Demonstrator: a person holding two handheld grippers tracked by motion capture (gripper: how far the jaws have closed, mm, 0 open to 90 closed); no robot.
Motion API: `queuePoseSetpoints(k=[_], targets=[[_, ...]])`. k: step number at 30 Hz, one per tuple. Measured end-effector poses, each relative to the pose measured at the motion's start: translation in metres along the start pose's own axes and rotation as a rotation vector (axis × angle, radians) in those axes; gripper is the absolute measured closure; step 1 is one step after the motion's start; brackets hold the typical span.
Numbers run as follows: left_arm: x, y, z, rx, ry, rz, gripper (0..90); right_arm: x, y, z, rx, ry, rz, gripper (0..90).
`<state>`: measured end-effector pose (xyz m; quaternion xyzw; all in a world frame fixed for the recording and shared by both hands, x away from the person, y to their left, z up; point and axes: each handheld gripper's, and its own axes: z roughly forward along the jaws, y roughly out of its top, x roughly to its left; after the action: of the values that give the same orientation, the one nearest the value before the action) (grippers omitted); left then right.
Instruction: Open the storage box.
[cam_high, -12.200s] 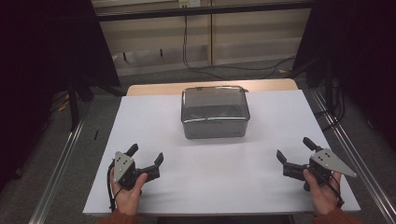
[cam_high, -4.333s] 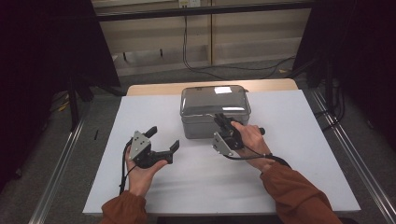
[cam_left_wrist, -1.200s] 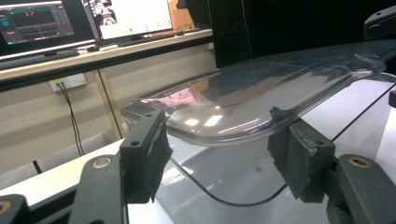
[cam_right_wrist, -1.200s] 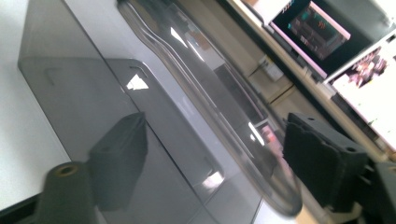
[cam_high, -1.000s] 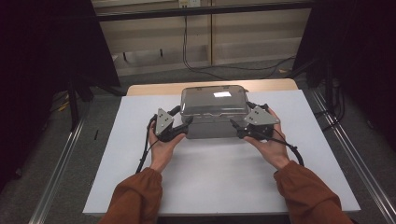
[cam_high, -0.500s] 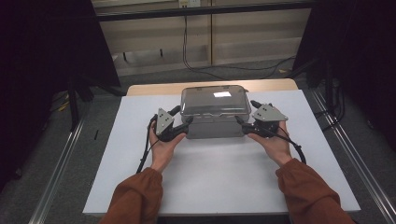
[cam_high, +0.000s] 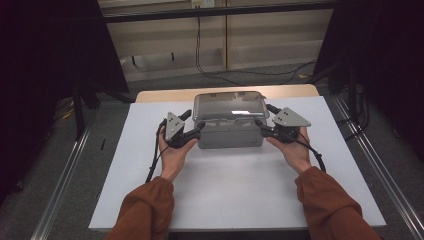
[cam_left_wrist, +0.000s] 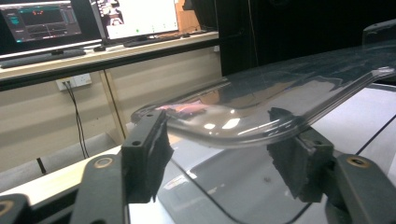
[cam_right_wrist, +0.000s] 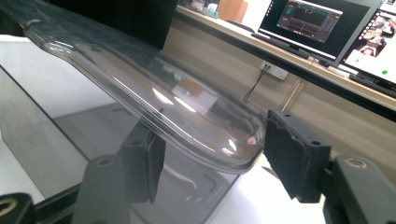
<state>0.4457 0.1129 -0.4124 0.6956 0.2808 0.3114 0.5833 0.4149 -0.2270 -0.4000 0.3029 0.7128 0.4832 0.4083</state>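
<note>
the grey box (cam_high: 230, 134) sits toward the far middle of the white counter (cam_high: 240, 200), and its clear lid (cam_high: 229, 105) looks lifted a little off the body: in both gripper views the lid's rounded rim floats above the open box with a gap under it.

the left gripper (cam_high: 181, 131) is at the lid's left end and the right gripper (cam_high: 274, 127) at its right end, a hand behind each. in the left gripper view the lid's edge (cam_left_wrist: 261, 107) lies between the two fingers (cam_left_wrist: 147, 151), which stand apart on either side of it; whether the pads actually press the plastic i cannot tell. same story in the right gripper view, where the lid corner (cam_right_wrist: 187, 116) runs between the spread fingers (cam_right_wrist: 292, 156) with what looks like a sliver of daylight beside the far one (the near one is half hidden under the rim).

my read is that the step in hand is taking the lid off, both ends raised together. the next move would call for keeping the two ends level while the lid goes up and clear of the box walls, then finding bare counter to set it down. if one side leads, smooth plastic like that could tilt and slide out of the fingers.

monitors (cam_right_wrist: 322, 23) glow on the bench behind.
</note>
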Motion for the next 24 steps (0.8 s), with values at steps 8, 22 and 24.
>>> queuePoseSetpoints(k=[8, 22, 24], targets=[[0.003, 0.005, 0.003, -0.008, 0.005, 0.009, 37.9, -0.004, 0.006, 0.002, -0.021, 0.005, 0.025, 37.8], [0.015, 0.012, 0.012, -0.021, -0.020, 0.024, 40.4, -0.014, 0.014, 0.010, -0.048, 0.026, 0.075, 37.0], [0.015, 0.012, 0.013, -0.017, -0.023, 0.029, 40.1, -0.015, 0.015, 0.011, -0.052, 0.026, 0.081, 37.0]])
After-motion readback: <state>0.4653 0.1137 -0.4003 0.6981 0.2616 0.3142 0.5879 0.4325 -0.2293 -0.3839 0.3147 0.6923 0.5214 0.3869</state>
